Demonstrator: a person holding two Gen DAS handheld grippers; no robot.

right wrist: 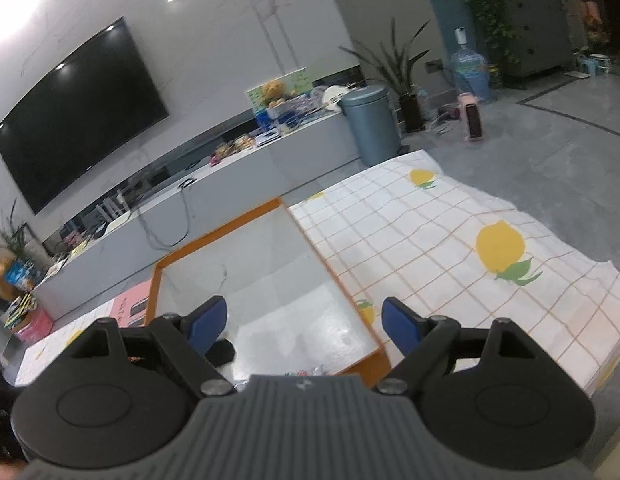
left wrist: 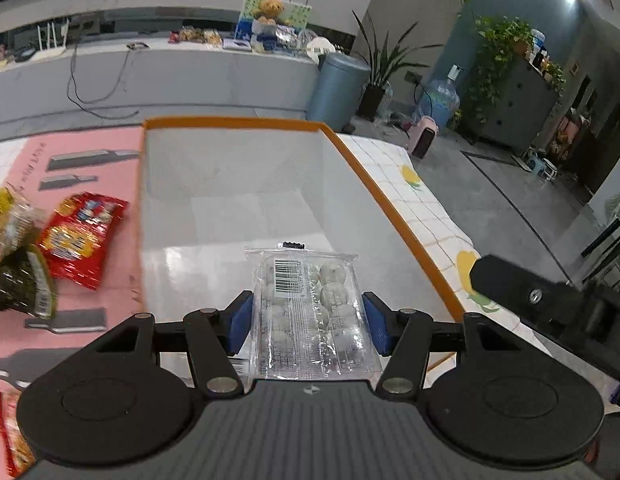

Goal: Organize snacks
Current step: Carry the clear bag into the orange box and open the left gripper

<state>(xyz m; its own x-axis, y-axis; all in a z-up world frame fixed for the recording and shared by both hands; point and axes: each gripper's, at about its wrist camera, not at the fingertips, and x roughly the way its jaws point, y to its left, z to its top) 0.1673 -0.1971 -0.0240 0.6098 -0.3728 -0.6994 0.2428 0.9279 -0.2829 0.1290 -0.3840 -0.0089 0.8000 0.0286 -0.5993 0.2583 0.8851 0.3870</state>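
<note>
left tongs (left wrist: 308, 322): clamped on clear pack (left wrist: 310, 312), held over bin (left wrist: 238, 124) for a drop inside | right tongs (right wrist: 304, 320): spread, empty, over bin's near end | red bag (left wrist: 82, 240): outside, on table, unsorted

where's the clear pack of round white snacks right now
In the left wrist view the clear pack sits clamped in the left gripper, held over the orange-rimmed box, right of the red bag.
</note>
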